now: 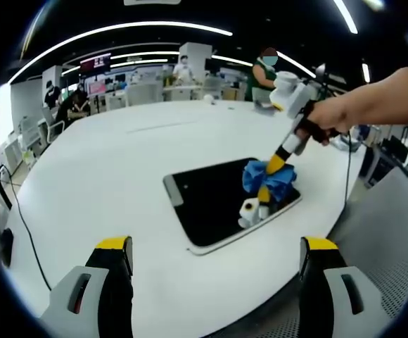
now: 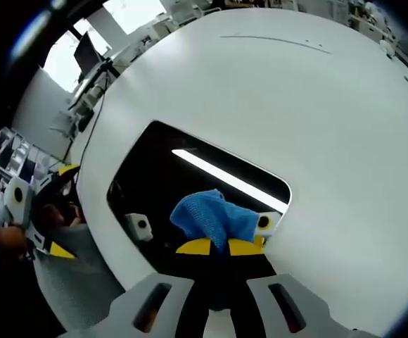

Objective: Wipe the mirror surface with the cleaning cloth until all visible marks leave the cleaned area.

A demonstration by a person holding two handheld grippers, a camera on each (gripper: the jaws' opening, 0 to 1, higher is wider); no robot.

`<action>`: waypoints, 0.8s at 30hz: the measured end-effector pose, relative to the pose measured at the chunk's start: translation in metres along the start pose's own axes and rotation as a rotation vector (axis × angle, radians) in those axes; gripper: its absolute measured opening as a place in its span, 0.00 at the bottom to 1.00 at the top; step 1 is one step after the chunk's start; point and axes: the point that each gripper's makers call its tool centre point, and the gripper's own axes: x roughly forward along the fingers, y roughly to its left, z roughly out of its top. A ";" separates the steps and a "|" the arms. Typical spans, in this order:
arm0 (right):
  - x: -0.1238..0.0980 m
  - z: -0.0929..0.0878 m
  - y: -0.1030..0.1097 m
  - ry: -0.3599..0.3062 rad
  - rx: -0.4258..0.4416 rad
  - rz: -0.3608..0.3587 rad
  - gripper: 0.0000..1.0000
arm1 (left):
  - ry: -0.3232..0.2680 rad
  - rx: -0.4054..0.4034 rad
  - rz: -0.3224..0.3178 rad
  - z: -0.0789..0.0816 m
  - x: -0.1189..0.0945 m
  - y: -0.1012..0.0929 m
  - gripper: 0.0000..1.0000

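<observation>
While the mirror (image 1: 218,201) lies flat on the round white table (image 1: 105,176), near the table's edge, its dark glass is seen to reflect a ceiling light strip in the right gripper view (image 2: 190,190). A blue cleaning cloth (image 2: 211,217) is pressed onto the glass close to one rounded corner of the mirror; in the left gripper view the cloth (image 1: 269,177) is seen bunched at the side of the mirror toward the person's hand. No marks can be made out on the glass at this resolution.

The right gripper (image 2: 217,246) is seen with its yellow-tipped jaws closed together on the cloth, the fabric bulging out ahead of the tips. The same tool is seen in the left gripper view (image 1: 274,169), angled down onto the mirror and held by a hand (image 1: 327,120).

The left gripper (image 1: 218,246) is held above the table edge, clear of the mirror, its two jaws spread wide apart with nothing between them.

Beyond the table, desks, monitors and several people (image 1: 264,70) are visible under long ceiling lights (image 1: 119,32). A black cable (image 1: 24,225) is seen trailing over the table's side.
</observation>
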 end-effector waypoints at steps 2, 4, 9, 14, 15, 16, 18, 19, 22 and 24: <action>-0.001 -0.001 -0.003 0.003 -0.002 -0.004 0.01 | 0.000 0.000 0.000 0.000 0.000 0.000 0.99; -0.002 -0.002 -0.005 0.004 0.000 -0.006 0.01 | 0.001 0.000 0.000 0.000 0.000 0.000 0.99; -0.005 -0.005 -0.010 0.004 0.004 -0.013 0.01 | 0.002 0.000 0.001 0.000 0.000 0.000 0.99; -0.007 -0.008 -0.015 0.004 0.009 -0.022 0.01 | 0.003 0.000 0.002 -0.001 0.000 0.000 0.99; -0.008 -0.008 -0.016 0.004 0.009 -0.023 0.01 | 0.003 0.001 0.001 -0.001 0.000 0.000 0.99; -0.008 -0.008 -0.016 0.004 0.010 -0.024 0.01 | 0.003 0.003 0.001 -0.001 0.000 0.000 0.99; -0.010 -0.010 -0.019 0.003 0.012 -0.029 0.01 | 0.004 0.003 0.001 -0.001 0.000 0.000 0.99; -0.010 -0.010 -0.020 0.004 0.013 -0.030 0.01 | 0.004 0.003 0.001 -0.001 0.000 0.000 0.99; -0.012 -0.012 -0.023 0.005 0.018 -0.039 0.01 | 0.004 0.002 -0.001 -0.001 0.000 0.000 0.99; -0.012 -0.014 -0.025 0.008 0.017 -0.045 0.01 | 0.002 0.003 -0.001 -0.001 0.000 0.000 0.99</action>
